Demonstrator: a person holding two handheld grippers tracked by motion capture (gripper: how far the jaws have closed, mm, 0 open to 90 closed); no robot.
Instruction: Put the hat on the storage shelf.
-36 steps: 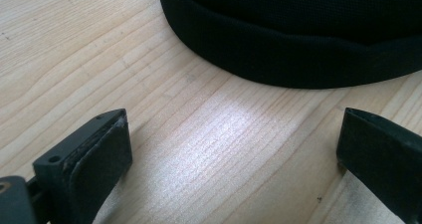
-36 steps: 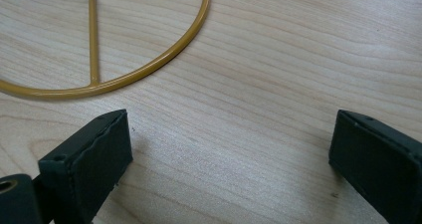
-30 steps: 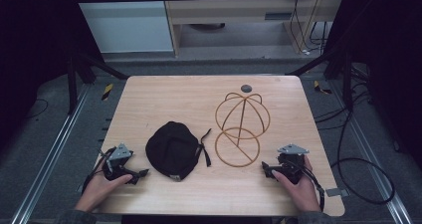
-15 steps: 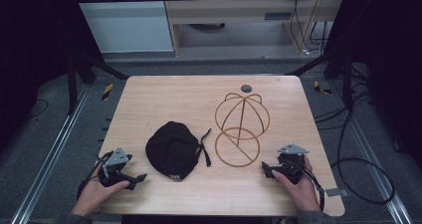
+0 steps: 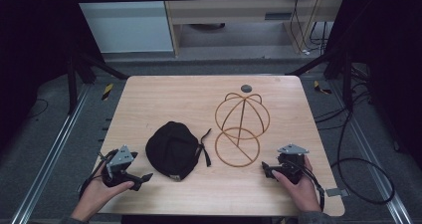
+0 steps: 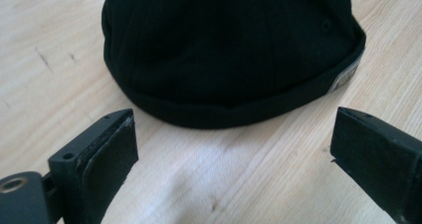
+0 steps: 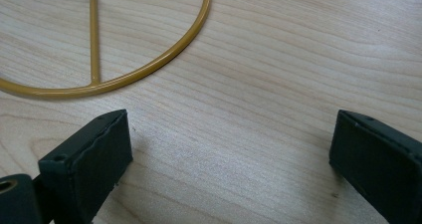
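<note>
Since the earlier frames, the left gripper has drifted slightly lower and leftward along the near table edge, while the right gripper has stayed where it was.

From the high view, a light wooden table carries a black cap at lower centre-left, its strap trailing to the right. Just right of it stands a gold wire hat stand, a domed cage above a round base ring. A small dark disc lies near the table's far edge, above the stand. The left hand holds its gripper at lower left, near the cap; the right hand holds its gripper at lower right, near the stand's ring.

Along the left gripper view, both fingers stand wide apart and hold nothing; the cap's brim fills the upper frame, a small label at its right edge.

Along the right gripper view, the fingers stand equally wide apart and empty above bare wood, with the stand's ring curving across the upper left.
</note>
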